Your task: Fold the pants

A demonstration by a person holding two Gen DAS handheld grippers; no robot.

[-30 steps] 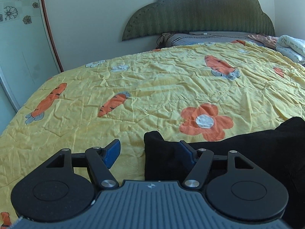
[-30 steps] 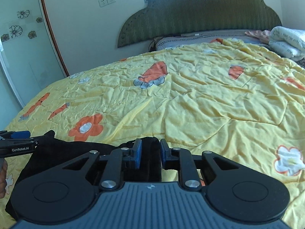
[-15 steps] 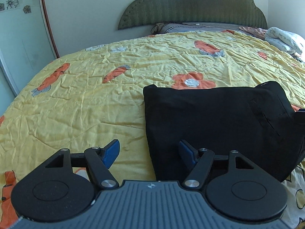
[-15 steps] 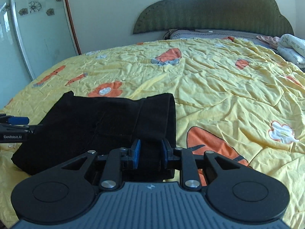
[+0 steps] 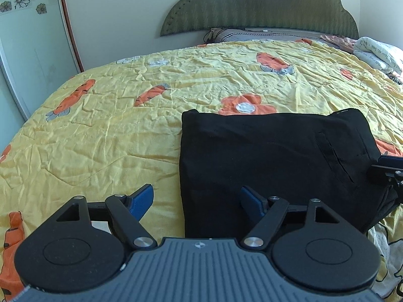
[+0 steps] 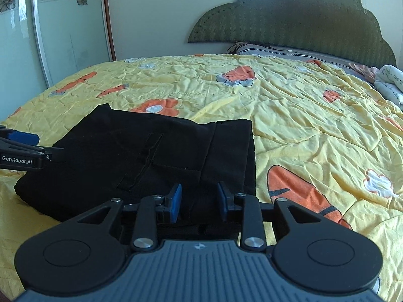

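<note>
Pants (image 6: 141, 161) lay as a squat black rectangle on the yellow quilt (image 6: 302, 115), just ahead of both pairs of fingers. Half a second earlier the right gripper (image 6: 199, 201) had its blue pads close together at the near edge of the cloth; now they stood apart, with the fabric lying slack between and beyond them, so I took it that the hold had been let go. The left gripper (image 5: 196, 198) had its fingers spread wide all along, one out over bare quilt, the other above the bundle's near left corner. With nothing gripped, the fold looked finished, or nearly so.

From the left-hand camera I could see the pocket slit (image 5: 335, 156) and the right tool poking in at the far right edge. From the right-hand camera came the doubled waistband edge (image 6: 231, 151) beyond its fingers, and the left tool's lettered arm (image 6: 20, 161) away to the left.
</note>
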